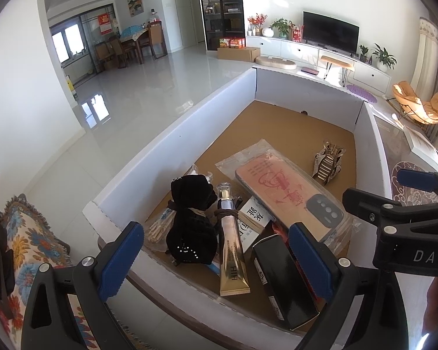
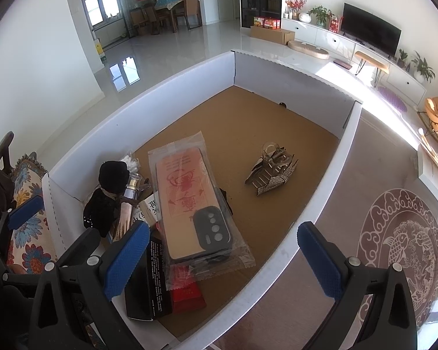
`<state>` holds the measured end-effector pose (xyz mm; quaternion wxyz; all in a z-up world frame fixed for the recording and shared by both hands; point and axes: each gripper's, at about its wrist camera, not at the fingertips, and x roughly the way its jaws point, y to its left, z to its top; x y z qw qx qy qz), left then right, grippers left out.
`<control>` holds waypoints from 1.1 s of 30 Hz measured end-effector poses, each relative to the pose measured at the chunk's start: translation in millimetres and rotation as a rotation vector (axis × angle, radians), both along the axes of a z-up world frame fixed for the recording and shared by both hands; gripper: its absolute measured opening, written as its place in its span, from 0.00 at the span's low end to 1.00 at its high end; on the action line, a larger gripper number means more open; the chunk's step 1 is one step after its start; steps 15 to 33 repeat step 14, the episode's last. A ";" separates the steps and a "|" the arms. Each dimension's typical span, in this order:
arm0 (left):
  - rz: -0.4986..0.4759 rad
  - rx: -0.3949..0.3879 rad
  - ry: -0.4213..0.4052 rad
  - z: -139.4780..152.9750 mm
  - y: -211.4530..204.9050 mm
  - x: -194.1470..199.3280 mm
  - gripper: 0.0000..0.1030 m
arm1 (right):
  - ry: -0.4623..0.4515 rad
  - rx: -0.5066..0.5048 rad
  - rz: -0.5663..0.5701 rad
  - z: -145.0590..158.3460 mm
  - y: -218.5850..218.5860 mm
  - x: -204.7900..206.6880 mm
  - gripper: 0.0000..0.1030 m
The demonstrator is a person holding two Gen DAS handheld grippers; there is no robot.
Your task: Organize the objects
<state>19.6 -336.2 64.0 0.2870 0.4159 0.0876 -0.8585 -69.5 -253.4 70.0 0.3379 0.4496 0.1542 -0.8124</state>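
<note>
Blue-padded fingers (image 1: pixel 118 259) of the left gripper (image 1: pixel 216 259) sit closest to the lens, spread wide w/ nothing between them, hanging over the near wall of a white cardboard box (image 1: pixel 172 137). Right gripper (image 2: pixel 222 259) likewise spread wide & empty, above the box's near right corner; it also shows at the right edge of the left wrist view (image 1: pixel 394 207).

Inside the box, on its brown floor, most items are bunched at the near left end:
- black velvet pouch (image 1: pixel 191 221), upright-ish, against the left wall
- gold tube (image 1: pixel 232 250) w/ clear cap, leaning on the pouch's right side
- bundle of wooden sticks (image 1: pixel 160 226) left of the pouch
- white carton w/ black characters (image 1: pixel 252 223), partly under the tube
- black box (image 2: pixel 149 280) by the near wall, red box (image 2: pixel 187 294) touching its right side
- phone case in a clear bag (image 2: pixel 194 204), lying flat over the red box & partly over the black one

Rhinestone hair claw (image 2: pixel 273 172) lies alone mid-floor, well apart from the pile. Far end of the floor is bare.

Outside: floral cushion (image 2: pixel 29 204) left of the box, patterned rug (image 2: pixel 403 250) to the right.
</note>
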 end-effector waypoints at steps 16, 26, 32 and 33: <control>0.015 -0.012 0.030 2.8 1.3 3.8 0.98 | -0.003 -0.002 -0.004 -2.7 1.7 -0.2 0.98; 0.015 -0.012 0.030 2.8 1.3 3.8 0.98 | -0.003 -0.002 -0.004 -2.7 1.7 -0.2 0.98; 0.015 -0.012 0.030 2.8 1.3 3.8 0.98 | -0.003 -0.002 -0.004 -2.7 1.7 -0.2 0.98; 0.015 -0.012 0.030 2.8 1.3 3.8 0.98 | -0.003 -0.002 -0.004 -2.7 1.7 -0.2 0.98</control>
